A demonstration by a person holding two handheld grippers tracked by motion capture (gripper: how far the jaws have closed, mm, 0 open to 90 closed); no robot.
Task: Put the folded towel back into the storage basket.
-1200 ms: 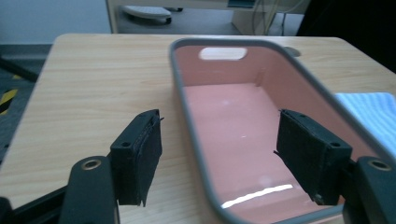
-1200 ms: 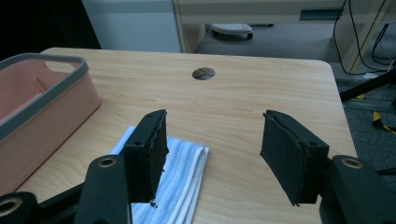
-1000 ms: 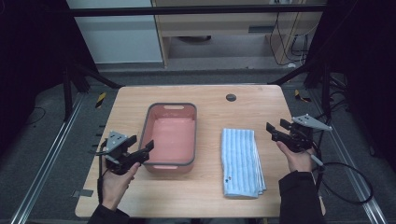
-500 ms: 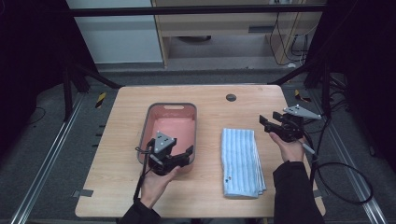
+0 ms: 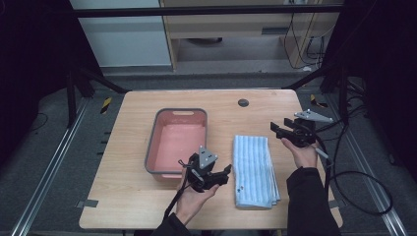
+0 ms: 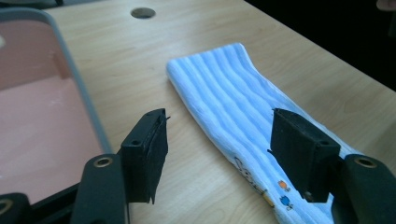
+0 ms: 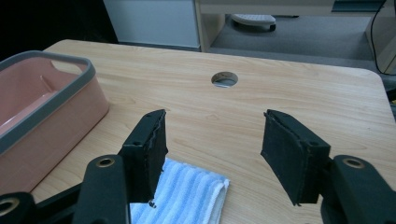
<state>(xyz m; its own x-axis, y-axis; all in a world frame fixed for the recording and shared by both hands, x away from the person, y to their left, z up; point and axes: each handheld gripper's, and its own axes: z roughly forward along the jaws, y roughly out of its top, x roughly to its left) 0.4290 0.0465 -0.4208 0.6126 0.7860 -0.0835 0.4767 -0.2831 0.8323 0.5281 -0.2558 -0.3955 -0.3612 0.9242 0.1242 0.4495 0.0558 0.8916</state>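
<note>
A folded blue-and-white striped towel (image 5: 254, 169) lies flat on the wooden table, right of a pink bin with a grey rim (image 5: 153, 142). My left gripper (image 5: 224, 174) hovers at the bin's near right corner. Its jaws stand open and point at the towel's left edge. In the left gripper view the towel (image 6: 224, 98) runs away between the open jaws of the left gripper (image 6: 219, 149), with nothing held. My right gripper (image 5: 275, 130) is open by the towel's far right corner. Below the right gripper (image 7: 212, 149) the towel's corner (image 7: 187, 196) shows.
The bin (image 7: 56, 107) is empty, and its grey rim (image 6: 79, 84) lies just left of the left gripper's jaws. A round cable hole (image 5: 243, 103) sits near the table's far edge. Cables trail off the table's right side (image 5: 344, 172). Metal frame rails flank the table.
My left gripper has swept right from the table's left side, past the bin's front, to the towel's left edge. The right gripper has shifted a little left toward the towel.
</note>
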